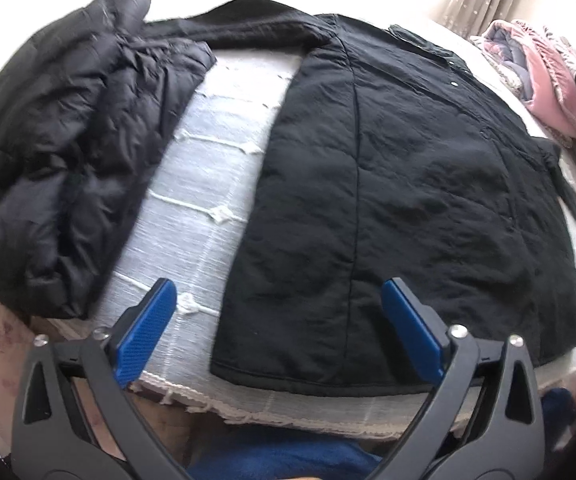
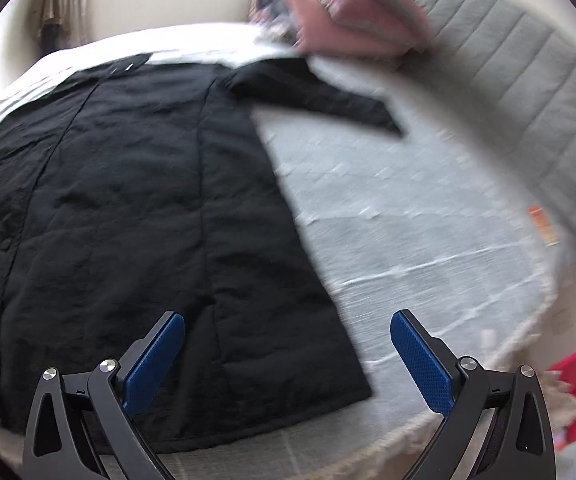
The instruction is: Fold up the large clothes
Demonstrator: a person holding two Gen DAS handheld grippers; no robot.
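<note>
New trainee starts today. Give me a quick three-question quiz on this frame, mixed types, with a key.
1. True or false: the left gripper is clamped on the coat.
2. Multiple choice: what lies left of the coat in the left wrist view? A) puffy black jacket B) red towel C) stack of books
3. Fill in: the pink bundle lies on the bed beyond the coat's spread ____.

Key
1. False. Its jaws stand open above the hem, nothing between the pads. The right gripper is open too, over the coat's other lower corner.
2. A, the jacket, a bare strip of bed between it and the coat.
3. Sleeve.
</note>
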